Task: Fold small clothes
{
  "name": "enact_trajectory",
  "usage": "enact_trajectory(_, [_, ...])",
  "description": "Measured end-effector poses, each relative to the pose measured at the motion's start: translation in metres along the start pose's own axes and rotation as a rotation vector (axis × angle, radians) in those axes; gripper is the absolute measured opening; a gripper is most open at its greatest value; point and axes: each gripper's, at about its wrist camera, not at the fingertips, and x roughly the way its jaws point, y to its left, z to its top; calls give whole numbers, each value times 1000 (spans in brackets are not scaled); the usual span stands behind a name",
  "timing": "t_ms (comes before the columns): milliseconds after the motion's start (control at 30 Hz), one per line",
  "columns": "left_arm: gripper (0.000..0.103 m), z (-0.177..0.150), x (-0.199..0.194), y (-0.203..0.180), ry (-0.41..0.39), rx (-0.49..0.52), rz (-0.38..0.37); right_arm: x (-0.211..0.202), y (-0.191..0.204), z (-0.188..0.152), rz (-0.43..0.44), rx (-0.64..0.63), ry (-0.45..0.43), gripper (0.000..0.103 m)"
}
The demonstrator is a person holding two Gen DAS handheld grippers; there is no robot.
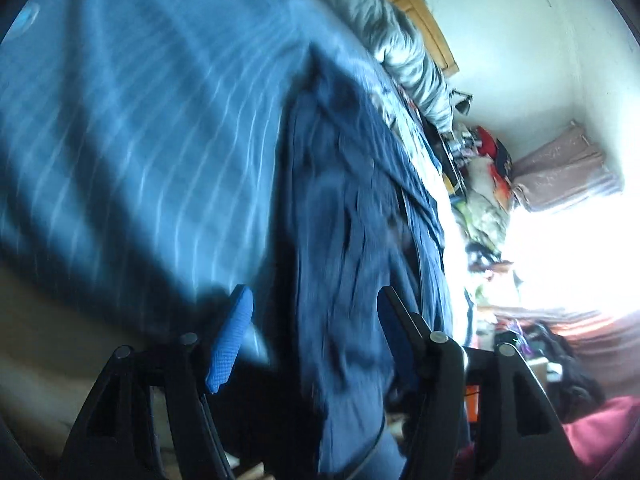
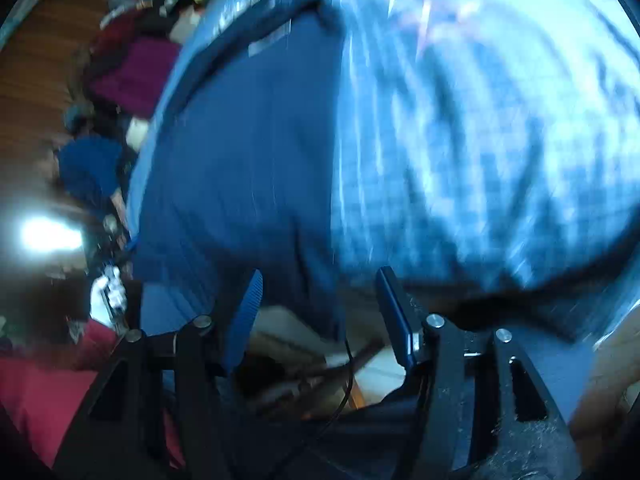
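Navy garment (image 1: 352, 208) on bed (image 1: 132, 120), long axis 12–6, at 12 o'clock of both left gripper (image 1: 314, 300) and right gripper (image 2: 318, 284), fingers apart, empty.

No readable text; label on navy garment (image 2: 240, 152) blurred

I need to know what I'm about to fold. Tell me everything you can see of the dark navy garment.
The dark navy garment is soft, wrinkled fabric, apparently woven, lying on a blue plaid bedsheet near the bed's edge. In the right wrist view it looks smoother, with a dark edge band and a small pale label near the top. Motion blur hides finer detail. Both pairs of jaws stand open in front of it; neither visibly grips it.
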Motion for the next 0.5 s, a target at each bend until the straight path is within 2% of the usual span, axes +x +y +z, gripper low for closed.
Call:
enact_trajectory(100, [66, -17, 1, 0, 73, 37, 31, 30, 11, -6, -24, -27, 52, 62])
enact_trajectory(167, [67, -27, 2, 0, 106, 53, 57, 41, 11, -3, -26, -23, 54, 62])
enact_trajectory(267, [68, -36, -2, 4, 123, 67, 102, 50, 10, 0, -21, -26, 60, 63])
enact_trajectory(500, [68, -49, 4, 10, 141, 65, 124, 55, 15, 9, 8, -23, 72, 65])
